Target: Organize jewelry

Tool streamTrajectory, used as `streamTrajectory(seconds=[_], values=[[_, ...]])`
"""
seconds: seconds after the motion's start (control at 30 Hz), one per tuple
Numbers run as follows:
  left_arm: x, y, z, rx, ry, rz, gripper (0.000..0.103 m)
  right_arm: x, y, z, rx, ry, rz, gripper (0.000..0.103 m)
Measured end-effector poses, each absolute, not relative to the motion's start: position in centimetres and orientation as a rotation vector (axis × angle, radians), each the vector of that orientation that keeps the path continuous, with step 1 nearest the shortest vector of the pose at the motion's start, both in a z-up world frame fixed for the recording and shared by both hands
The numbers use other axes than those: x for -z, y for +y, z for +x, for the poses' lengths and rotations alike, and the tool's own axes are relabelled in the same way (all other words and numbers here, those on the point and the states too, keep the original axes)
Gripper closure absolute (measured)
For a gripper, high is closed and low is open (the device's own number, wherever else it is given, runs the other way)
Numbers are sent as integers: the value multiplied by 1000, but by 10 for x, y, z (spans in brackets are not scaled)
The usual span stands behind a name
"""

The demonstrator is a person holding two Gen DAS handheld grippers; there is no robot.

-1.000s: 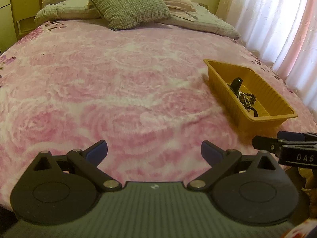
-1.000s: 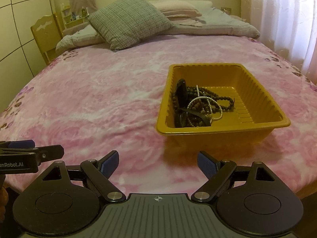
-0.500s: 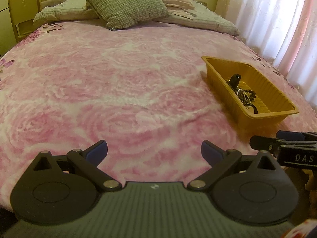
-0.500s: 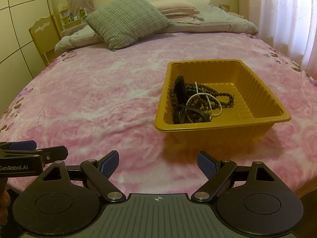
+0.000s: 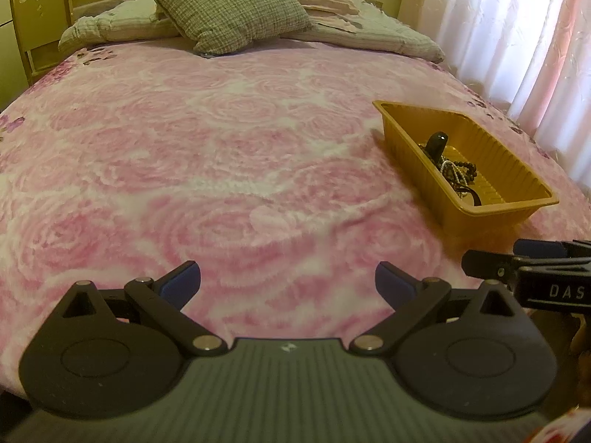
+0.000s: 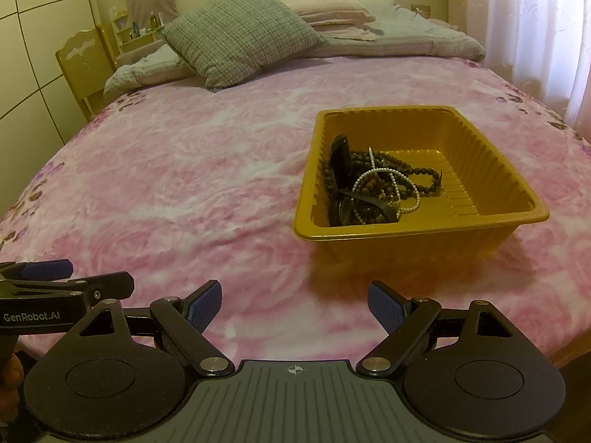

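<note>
Two grippers hang over the near edge of the bed, and both stand with jaws spread wide and nothing between them: the left gripper [image 5: 288, 280] over bare blanket, the right gripper [image 6: 294, 304] just short of the mustard-yellow ribbed plastic tray [image 6: 491, 170]. The jewelry sits heaped in the left part of that tray: a string of dark brown wooden beads [image 6: 410, 171], a strand of small white pearls [image 6: 397, 181] looped through it, and a glossy black curved piece [image 6: 341, 157], perhaps a bangle or strap, leaning against the tray's left wall. The likeliest trouble, as I judge it, is the tangle: a pinch on one strand could drag the others out with it, or lift the light tray off the soft pink rose-patterned fleece blanket [image 5: 221, 170], which gives little firm footing. Thin beads may also slip from flat blue pads. The tray's near wall stands between the right gripper and the heap, so a low approach would catch the rim. No second container or stand for sorted pieces shows in either view. Farther off lie a green checked cushion [image 6: 236, 33], folded bedding, a yellow wooden chair [image 6: 85, 62] and white sheer curtains [image 5: 517, 37], all well apart from the work.
</note>
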State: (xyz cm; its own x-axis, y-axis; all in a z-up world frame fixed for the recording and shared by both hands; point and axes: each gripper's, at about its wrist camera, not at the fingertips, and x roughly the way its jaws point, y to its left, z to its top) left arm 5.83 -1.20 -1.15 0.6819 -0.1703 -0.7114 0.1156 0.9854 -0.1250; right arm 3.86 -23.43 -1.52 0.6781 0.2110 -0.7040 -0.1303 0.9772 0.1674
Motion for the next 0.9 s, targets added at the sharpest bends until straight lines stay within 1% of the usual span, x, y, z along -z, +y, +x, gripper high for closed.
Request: streamTrajectory(seconds=[0.9], values=[[10, -15, 58, 165, 801, -68, 3, 15, -236, 40, -188, 806, 110, 17]])
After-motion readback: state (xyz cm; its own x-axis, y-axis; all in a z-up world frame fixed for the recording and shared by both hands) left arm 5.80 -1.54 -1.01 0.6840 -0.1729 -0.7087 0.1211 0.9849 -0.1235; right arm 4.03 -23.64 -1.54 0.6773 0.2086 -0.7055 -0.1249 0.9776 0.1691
